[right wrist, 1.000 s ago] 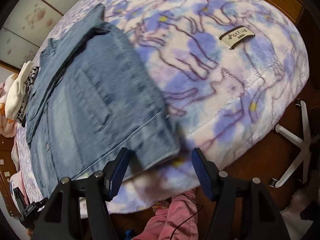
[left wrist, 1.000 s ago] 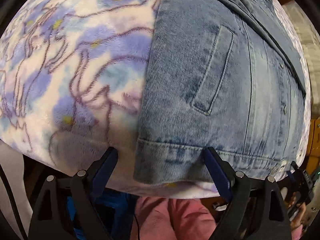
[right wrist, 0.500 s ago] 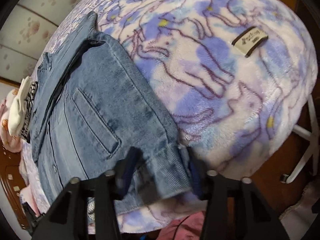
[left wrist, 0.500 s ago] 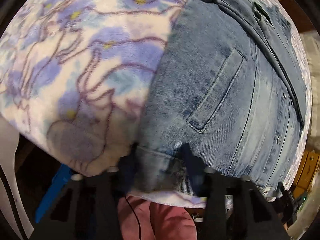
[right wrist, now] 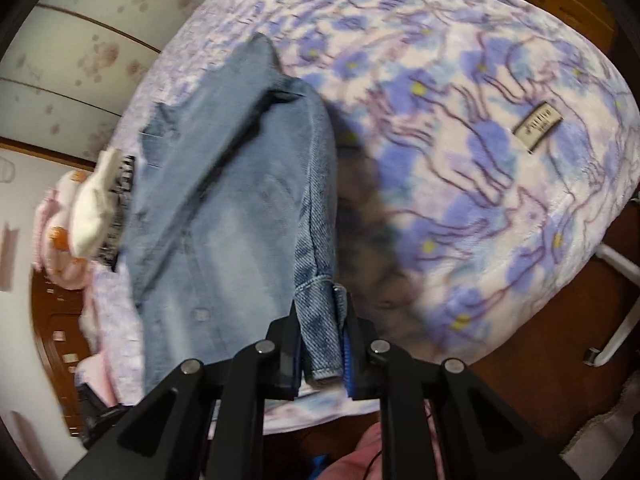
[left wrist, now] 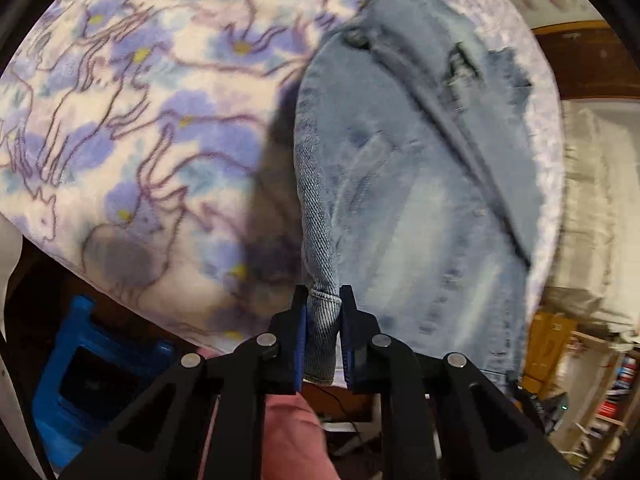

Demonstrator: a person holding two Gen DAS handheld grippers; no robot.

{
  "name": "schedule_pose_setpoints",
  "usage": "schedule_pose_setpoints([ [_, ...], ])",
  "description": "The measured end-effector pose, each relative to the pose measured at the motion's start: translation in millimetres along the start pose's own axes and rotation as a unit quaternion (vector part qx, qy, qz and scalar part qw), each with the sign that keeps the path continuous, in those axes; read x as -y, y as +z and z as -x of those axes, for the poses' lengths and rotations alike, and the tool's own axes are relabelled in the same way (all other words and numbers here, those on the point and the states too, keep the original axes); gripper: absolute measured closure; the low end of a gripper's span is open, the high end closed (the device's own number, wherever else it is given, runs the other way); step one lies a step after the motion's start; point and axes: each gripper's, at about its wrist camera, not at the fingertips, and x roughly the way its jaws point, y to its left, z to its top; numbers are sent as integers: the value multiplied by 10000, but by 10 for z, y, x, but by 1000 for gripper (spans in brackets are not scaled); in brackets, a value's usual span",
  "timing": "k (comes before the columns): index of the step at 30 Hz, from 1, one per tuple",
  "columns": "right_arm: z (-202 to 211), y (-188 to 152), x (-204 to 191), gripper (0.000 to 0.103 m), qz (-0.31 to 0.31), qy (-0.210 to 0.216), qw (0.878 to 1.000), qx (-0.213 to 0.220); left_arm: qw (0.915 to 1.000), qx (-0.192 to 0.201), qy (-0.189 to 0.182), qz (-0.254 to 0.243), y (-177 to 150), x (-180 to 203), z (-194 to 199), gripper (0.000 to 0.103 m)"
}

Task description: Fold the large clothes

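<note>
- Left wrist view: left gripper [left wrist: 323, 334] clamped tight on denim jacket [left wrist: 416, 184] hem, frame bottom centre; blue stool [left wrist: 76, 364] lower left
- Right wrist: right gripper [right wrist: 322, 346] likewise pinching jacket [right wrist: 236, 208] hem; blanket [right wrist: 460, 160] label [right wrist: 538, 129] upper right only here

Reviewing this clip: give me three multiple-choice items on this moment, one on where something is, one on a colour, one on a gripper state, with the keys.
1. Where does the denim jacket lie?
A. on the floral blanket
B. on a chair
C. in a drawer

2. What colour are the flowers on the blanket?
A. red
B. purple-blue
C. green

3. What is the left gripper doing?
A. wide open above the blanket
B. shut on nothing
C. shut on the jacket's hem

Key: 1 A, the jacket is spread over the blanket; 2 B, purple-blue blooms with yellow centres; 3 C, denim is pinched between its fingers, as with the right gripper.
</note>
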Motion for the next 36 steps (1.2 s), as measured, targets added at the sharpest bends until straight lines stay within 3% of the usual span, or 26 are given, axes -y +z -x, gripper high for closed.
schedule_pose_setpoints([
  [4, 234, 113, -298, 90, 44, 278, 9996, 26, 9987, -1, -500, 84, 161, 270, 339, 91],
  [9, 468, 376, -832, 90, 628, 336, 9973, 205, 9986, 387, -339, -140, 456, 767, 847, 92],
  [14, 629, 864, -1177, 91, 759, 628, 9948, 261, 9969, 694, -368, -108, 847, 1152, 1294, 92],
  [20, 640, 1575, -1467, 91, 690, 883, 9933, 275, 9931, 1006, -318, 521, 1359, 1355, 1511, 92],
  [27, 306, 2350, -1817, 91, 685, 995, 9925, 196, 9858, 1191, -445, 1099, 2064, 1488, 1360, 92],
  [36, -647, 3122, -1986, 91, 410, 858, 9954, 138, 9888, 909, -136, 1174, 3185, 1855, 628, 92],
])
